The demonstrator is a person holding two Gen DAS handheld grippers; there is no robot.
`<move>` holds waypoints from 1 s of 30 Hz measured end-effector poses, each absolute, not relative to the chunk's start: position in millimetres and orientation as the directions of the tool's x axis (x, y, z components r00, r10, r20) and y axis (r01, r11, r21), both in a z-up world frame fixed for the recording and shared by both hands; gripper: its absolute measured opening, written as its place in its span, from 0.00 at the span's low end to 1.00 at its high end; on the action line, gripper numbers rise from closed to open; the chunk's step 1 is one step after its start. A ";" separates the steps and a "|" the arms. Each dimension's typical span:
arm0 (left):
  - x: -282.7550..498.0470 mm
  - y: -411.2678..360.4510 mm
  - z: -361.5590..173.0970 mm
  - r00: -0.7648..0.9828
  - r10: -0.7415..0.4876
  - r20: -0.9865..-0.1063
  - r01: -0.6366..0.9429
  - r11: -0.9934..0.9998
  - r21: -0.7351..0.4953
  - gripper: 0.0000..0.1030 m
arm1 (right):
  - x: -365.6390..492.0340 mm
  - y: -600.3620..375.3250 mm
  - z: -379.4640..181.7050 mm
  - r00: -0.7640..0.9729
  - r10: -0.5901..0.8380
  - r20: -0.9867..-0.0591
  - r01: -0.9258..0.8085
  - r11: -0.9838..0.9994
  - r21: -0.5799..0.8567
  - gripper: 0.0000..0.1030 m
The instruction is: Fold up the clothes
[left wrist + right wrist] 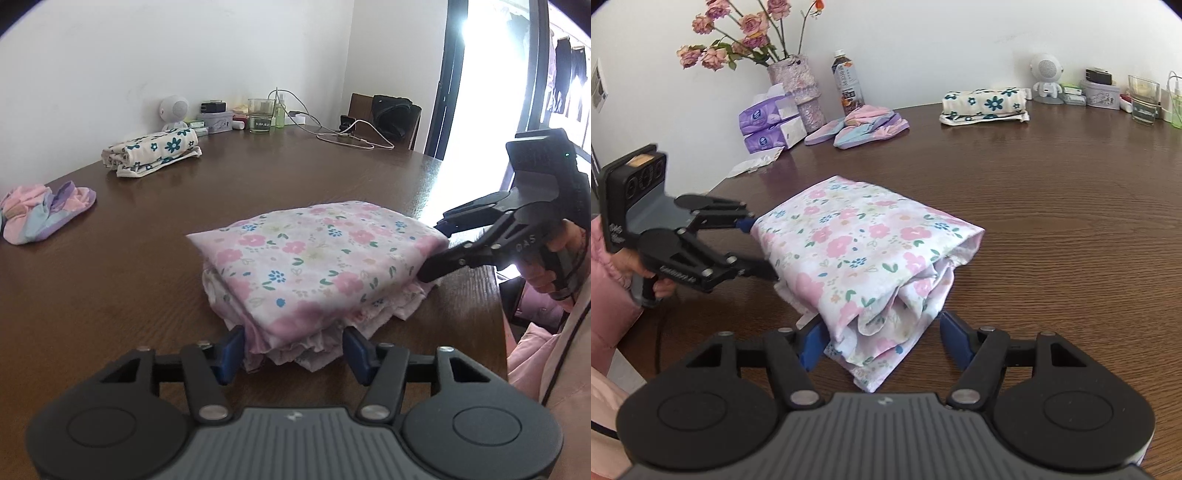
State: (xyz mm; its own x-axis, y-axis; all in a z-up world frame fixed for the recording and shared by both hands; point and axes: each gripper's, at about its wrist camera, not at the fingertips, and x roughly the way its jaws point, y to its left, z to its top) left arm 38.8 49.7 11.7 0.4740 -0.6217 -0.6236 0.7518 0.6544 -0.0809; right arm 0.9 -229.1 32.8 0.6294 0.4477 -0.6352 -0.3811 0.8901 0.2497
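A pink floral garment point(314, 258) lies folded into a thick bundle on the brown table point(184, 229); it also shows in the right wrist view point(860, 254). My left gripper point(295, 352) is open, its blue pads either side of the bundle's near edge. It shows from the side in the right wrist view point(759, 245). My right gripper point(882, 341) is open around the bundle's loose end. In the left wrist view the right gripper point(436, 247) stands open at the bundle's right edge.
A folded white garment with blue flowers point(155, 151) and a crumpled pastel garment point(40, 214) lie farther back. Along the wall stand a vase of flowers point(794, 88), tissue packs point(768, 125), a bottle point(847, 85), a glass point(260, 114), cables point(343, 136).
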 end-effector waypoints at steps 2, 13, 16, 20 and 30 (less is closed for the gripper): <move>27.2 42.1 12.3 0.493 -0.605 -0.626 0.735 0.674 -0.072 0.40 | 3.7 -238.3 32.2 0.642 0.441 -0.627 -0.369 0.895 0.251 0.65; -14.6 -11.9 13.0 0.620 -0.476 -0.623 0.567 0.821 -0.064 0.37 | 16.8 -292.5 28.2 0.672 0.477 -0.566 -0.365 0.879 0.308 0.65; -20.7 -25.4 12.8 0.619 -0.489 -0.614 0.556 0.825 -0.096 0.40 | 16.8 -305.7 27.2 0.675 0.486 -0.555 -0.369 0.874 0.317 0.65; -22.0 -48.5 12.3 0.612 -0.504 -0.610 0.565 0.818 -0.109 0.52 | 16.6 -321.6 25.7 0.680 0.490 -0.545 -0.370 0.871 0.322 0.65; -28.3 -76.9 9.2 0.542 -0.601 -0.587 0.647 0.744 -0.165 0.58 | -5.9 -334.4 30.1 0.718 0.462 -0.521 -0.337 0.885 0.321 0.65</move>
State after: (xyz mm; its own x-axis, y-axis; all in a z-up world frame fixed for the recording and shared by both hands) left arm -28.3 -76.9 9.2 0.5424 -0.6014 -0.5866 0.6471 0.7444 -0.1648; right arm -5.9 -334.4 30.1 0.7177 0.4617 -0.5213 -0.3366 0.8854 0.3207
